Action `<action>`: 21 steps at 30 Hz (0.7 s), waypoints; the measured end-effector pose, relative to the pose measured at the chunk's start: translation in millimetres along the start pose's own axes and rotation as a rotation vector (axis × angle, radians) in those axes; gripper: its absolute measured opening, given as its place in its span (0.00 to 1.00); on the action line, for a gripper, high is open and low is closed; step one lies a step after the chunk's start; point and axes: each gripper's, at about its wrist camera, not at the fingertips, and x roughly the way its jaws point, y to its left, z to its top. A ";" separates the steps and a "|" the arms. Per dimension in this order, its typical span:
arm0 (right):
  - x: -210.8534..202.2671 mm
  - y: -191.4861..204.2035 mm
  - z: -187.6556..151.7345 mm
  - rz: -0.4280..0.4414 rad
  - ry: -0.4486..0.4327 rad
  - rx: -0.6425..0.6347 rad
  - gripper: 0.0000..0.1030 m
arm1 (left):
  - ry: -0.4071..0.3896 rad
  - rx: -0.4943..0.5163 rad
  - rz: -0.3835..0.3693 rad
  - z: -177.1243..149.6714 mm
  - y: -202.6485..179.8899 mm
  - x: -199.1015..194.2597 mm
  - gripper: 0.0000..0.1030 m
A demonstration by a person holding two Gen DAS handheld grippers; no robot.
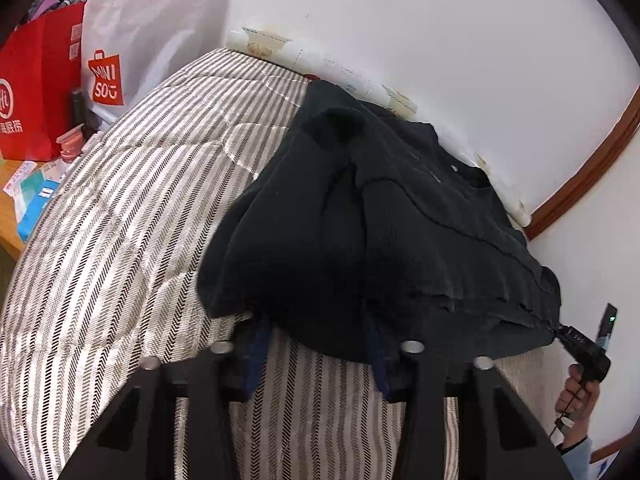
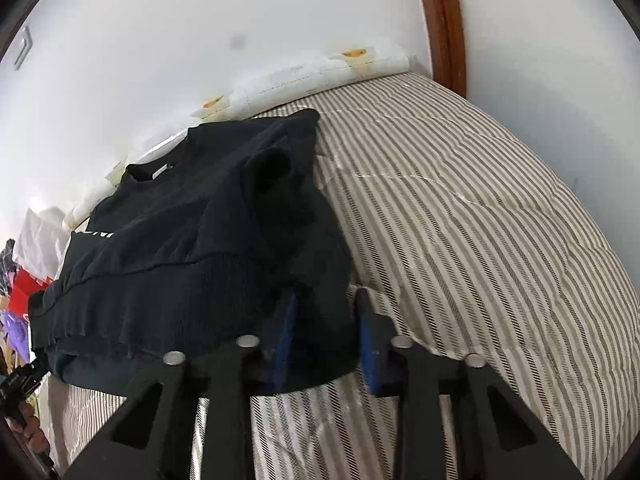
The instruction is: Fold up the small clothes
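A small black sweatshirt (image 1: 380, 232) lies on the striped bed quilt (image 1: 120, 240), collar toward the wall, sleeves folded over the body. My left gripper (image 1: 316, 320) stands open at the left corner of its bottom hem; the fabric drapes over the blue-padded fingertips (image 1: 256, 344). In the right wrist view the sweatshirt (image 2: 192, 248) fills the left half. My right gripper (image 2: 326, 308) is open around the right hem corner, cloth between the blue pads (image 2: 286, 332), not pinched. The right gripper also shows in the left wrist view (image 1: 576, 340), at the far hem corner.
A white wall and a rolled paper sheet (image 2: 320, 76) border the bed's far side. A red bag (image 1: 36, 92) and a white Miniso bag (image 1: 132, 40) stand on a side table at left with small boxes. A wooden trim (image 2: 444, 20) runs by the bed corner.
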 end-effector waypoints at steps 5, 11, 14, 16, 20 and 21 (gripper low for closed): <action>-5.2 12.6 -0.3 -0.060 -0.026 -0.051 0.08 | -0.027 0.003 -0.019 -2.1 -1.0 -9.8 0.08; -23.7 12.2 -4.3 -0.054 -0.048 -0.046 0.08 | -0.066 0.035 -0.033 -8.6 -6.0 -30.7 0.07; -34.5 10.4 -5.9 -0.027 -0.042 -0.034 0.07 | -0.073 0.020 -0.043 -11.3 -2.6 -39.5 0.06; -41.9 12.0 -6.9 -0.019 -0.045 -0.034 0.07 | -0.070 0.012 -0.057 -13.6 -0.4 -43.5 0.06; -56.4 16.5 -14.3 -0.027 -0.055 -0.059 0.07 | -0.071 0.026 -0.044 -24.2 0.1 -52.6 0.06; -59.7 16.7 -16.5 -0.025 -0.056 -0.063 0.07 | -0.071 0.028 -0.043 -27.0 0.0 -54.9 0.06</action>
